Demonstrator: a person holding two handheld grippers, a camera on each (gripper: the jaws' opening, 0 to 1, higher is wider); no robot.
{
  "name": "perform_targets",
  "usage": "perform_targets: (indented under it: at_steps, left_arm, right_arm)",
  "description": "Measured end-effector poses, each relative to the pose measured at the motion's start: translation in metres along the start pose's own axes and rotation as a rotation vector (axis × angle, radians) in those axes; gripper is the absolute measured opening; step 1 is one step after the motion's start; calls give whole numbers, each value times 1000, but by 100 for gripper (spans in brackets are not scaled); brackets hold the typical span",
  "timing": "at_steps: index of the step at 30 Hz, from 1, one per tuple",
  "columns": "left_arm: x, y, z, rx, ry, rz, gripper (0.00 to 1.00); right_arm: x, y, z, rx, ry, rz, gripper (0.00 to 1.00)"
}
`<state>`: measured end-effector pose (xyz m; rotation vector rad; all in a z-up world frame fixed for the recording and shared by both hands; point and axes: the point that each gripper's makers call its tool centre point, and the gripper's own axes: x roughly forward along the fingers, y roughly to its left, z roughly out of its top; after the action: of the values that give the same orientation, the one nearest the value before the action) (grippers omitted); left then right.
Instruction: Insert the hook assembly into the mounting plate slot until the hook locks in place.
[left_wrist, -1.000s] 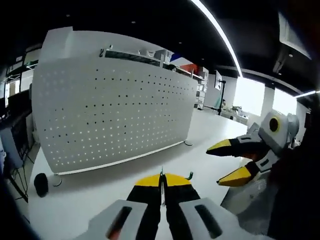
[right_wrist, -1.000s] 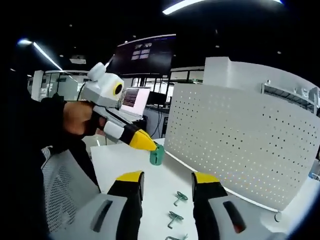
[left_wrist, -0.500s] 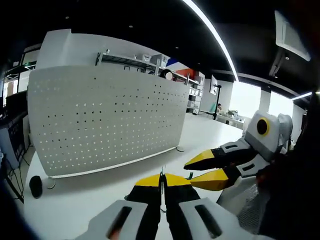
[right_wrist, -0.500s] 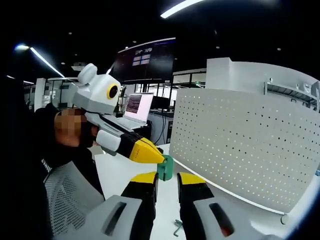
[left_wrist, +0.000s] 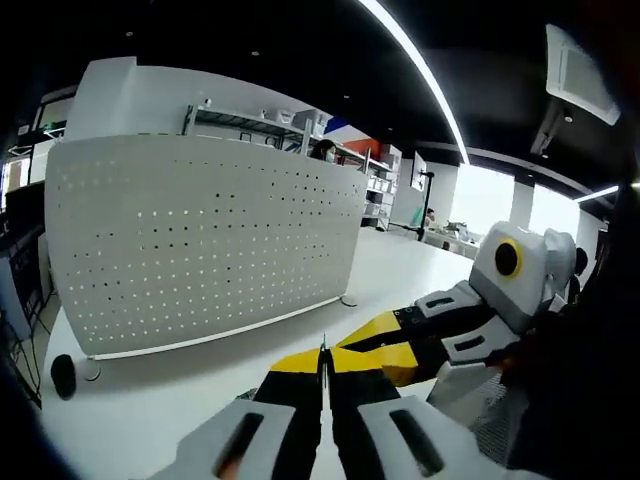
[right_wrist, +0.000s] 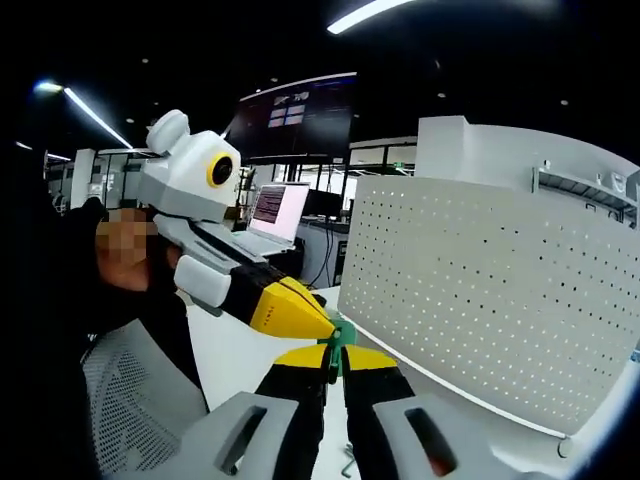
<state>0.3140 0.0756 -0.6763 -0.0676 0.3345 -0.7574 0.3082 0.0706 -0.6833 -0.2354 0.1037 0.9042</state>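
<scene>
The white perforated mounting plate (left_wrist: 200, 235) (right_wrist: 490, 290) stands upright on the white table (left_wrist: 150, 400). In the right gripper view a small green hook piece (right_wrist: 343, 338) sticks up between my right gripper's (right_wrist: 335, 358) yellow jaw tips, which are shut on it. My left gripper (right_wrist: 318, 325) comes in from the left and its yellow tip meets the same green piece. In the left gripper view my left gripper (left_wrist: 323, 358) is shut, with only a thin sliver showing between its jaws. There the right gripper (left_wrist: 375, 350) reaches in from the right, touching just past my tips.
Another loose hook (right_wrist: 347, 462) lies on the table below the right jaws. A laptop (right_wrist: 268, 208) and a large screen (right_wrist: 290, 115) stand behind the table's far end. A mesh chair back (right_wrist: 130, 385) is at the left. A small black round object (left_wrist: 62, 375) sits by the plate's foot.
My right gripper's jaws went from wide apart to shut on the green hook piece. The two grippers have come together, tip to tip. Both views shifted slightly.
</scene>
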Motion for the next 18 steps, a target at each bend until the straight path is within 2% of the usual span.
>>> perform_targets:
  at_steps: [18]
  left_arm:
    - [-2,-4,2,32,21,-5,1]
  right_arm:
    - [1,-1,-2,-10,15,-12,1]
